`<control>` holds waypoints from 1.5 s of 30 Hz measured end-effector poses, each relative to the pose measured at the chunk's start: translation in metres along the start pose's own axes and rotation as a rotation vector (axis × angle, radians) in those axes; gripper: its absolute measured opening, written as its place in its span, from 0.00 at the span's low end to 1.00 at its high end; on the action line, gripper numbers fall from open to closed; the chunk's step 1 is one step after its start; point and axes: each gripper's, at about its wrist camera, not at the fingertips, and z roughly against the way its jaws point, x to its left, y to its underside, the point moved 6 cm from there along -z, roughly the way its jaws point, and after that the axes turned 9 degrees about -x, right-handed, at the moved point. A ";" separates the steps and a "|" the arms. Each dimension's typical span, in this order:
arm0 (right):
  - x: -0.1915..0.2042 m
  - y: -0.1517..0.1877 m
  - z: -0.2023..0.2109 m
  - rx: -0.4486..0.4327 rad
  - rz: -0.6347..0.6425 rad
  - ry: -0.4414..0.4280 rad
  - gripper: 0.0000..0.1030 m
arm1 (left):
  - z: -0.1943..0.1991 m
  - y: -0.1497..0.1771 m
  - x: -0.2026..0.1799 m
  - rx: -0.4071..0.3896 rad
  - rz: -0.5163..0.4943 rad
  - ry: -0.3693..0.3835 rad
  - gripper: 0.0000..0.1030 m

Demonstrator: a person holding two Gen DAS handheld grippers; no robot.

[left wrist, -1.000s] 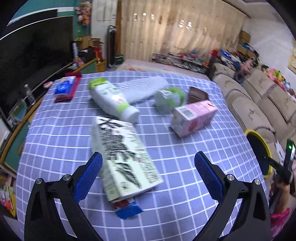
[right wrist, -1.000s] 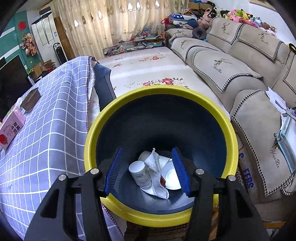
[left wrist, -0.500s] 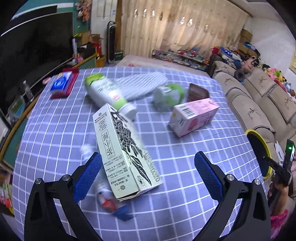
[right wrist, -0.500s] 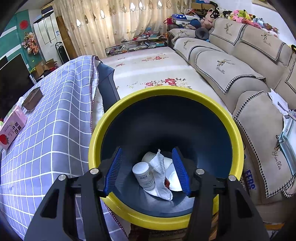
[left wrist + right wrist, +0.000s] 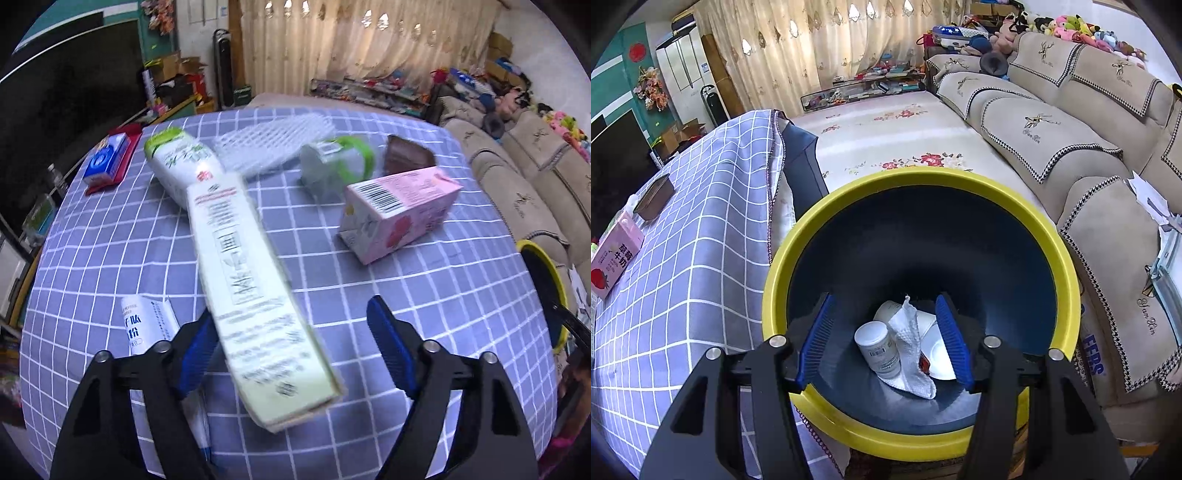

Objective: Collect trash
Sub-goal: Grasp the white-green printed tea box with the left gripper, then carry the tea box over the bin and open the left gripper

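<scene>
Checked blue desk [image 5: 406,295]: left tongs [image 5: 291,350] just closing, open round tall pale-green carton [image 5: 255,295]; may skid. Right tongs [image 5: 882,339] open, empty, over yellow-rimmed bin [image 5: 916,177].

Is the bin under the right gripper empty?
No. The bin already holds a white bottle, a crumpled paper towel and a white plate at its bottom.

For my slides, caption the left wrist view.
Left gripper closing around a long pale-green carton on the checked tablecloth.
</scene>
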 end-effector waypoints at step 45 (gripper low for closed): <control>-0.100 0.001 0.114 -0.172 -0.141 0.054 0.54 | 0.045 0.013 -0.287 -0.032 -0.442 0.458 0.31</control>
